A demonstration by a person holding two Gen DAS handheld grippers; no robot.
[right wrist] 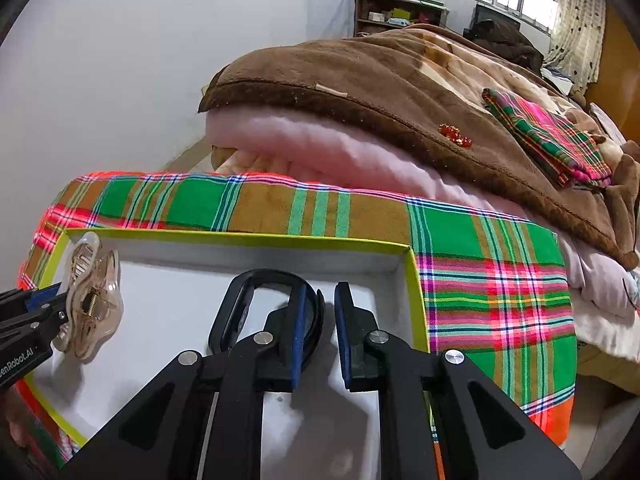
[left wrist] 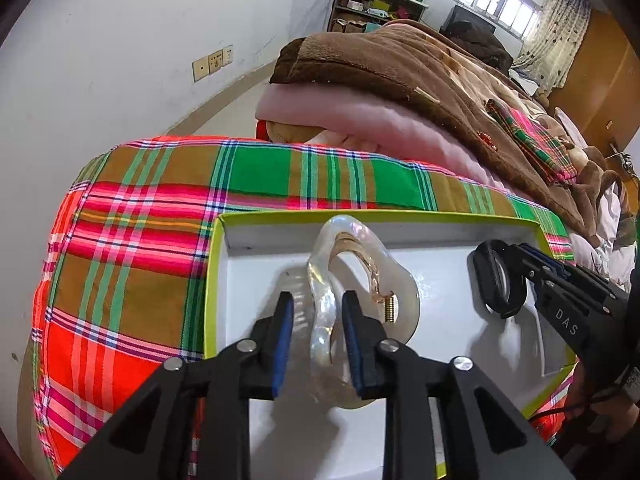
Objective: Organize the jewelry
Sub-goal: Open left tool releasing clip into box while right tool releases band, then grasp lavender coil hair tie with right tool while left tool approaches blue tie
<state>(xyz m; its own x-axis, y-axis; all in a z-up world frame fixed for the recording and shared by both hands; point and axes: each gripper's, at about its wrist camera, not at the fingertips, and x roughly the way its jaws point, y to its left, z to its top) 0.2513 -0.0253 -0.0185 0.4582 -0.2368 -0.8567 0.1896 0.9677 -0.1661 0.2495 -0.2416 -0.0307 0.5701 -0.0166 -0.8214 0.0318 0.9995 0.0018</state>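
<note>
Both tongs slightly parted inside the box [left wrist: 218, 280]: left tongs [left wrist: 318, 344] straddle clear clip [left wrist: 360, 280], gripping nothing; right tongs [right wrist: 320, 336] loose beside black clip [right wrist: 256, 300], which lies left.

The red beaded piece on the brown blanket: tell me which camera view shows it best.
The right wrist view. There the red beaded piece lies unobstructed on the brown blanket, and its separate beads can be told apart. The left wrist view shows it only as a small, stretched orange-red streak near the blanket's edge.
</note>
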